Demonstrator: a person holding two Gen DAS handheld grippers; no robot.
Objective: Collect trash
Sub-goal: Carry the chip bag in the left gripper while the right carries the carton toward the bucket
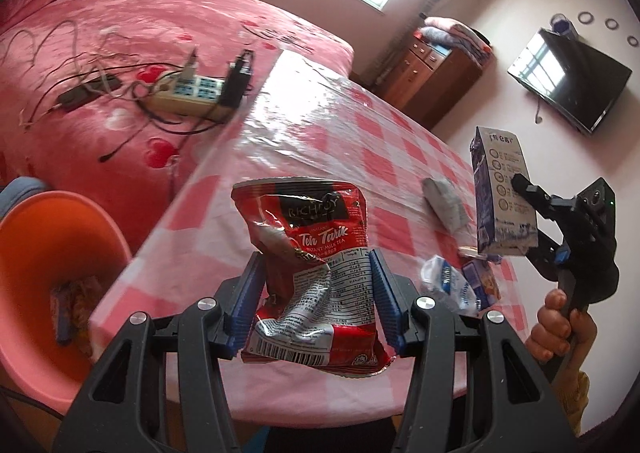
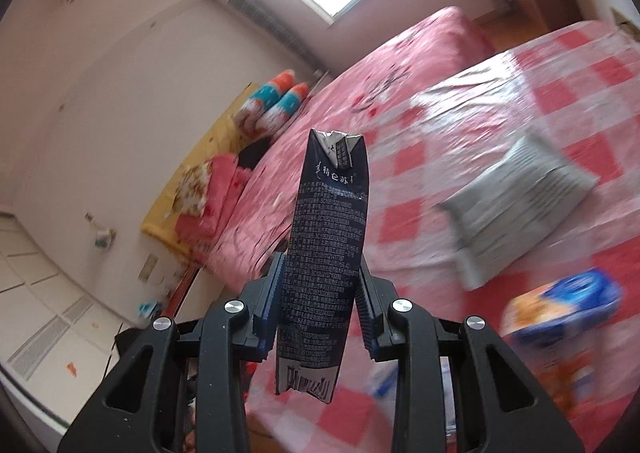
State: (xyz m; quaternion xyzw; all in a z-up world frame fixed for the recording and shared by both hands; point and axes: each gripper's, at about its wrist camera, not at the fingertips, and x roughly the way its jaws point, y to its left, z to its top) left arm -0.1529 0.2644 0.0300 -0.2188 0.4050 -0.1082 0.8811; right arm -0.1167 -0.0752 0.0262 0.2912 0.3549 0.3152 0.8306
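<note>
Orange basin [image 1: 44,253] cut off by left edge; wrappers inside too blurred to identify. Silver pouch [image 2: 516,209] and blue-orange packet [image 2: 568,313] smeared by motion blur, print unreadable. Hand [image 1: 560,329] partly hidden behind gripper handle. Small white-blue wrapper [image 1: 448,285] crumpled, label illegible.

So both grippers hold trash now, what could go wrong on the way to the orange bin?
The left gripper pinches the crumpled Teh Tarik packet only by its thin sides; it may slip out before the orange bin. The right gripper holds the dark milk carton low, so it could tip. Both heading to one bin, the grippers may collide.
</note>
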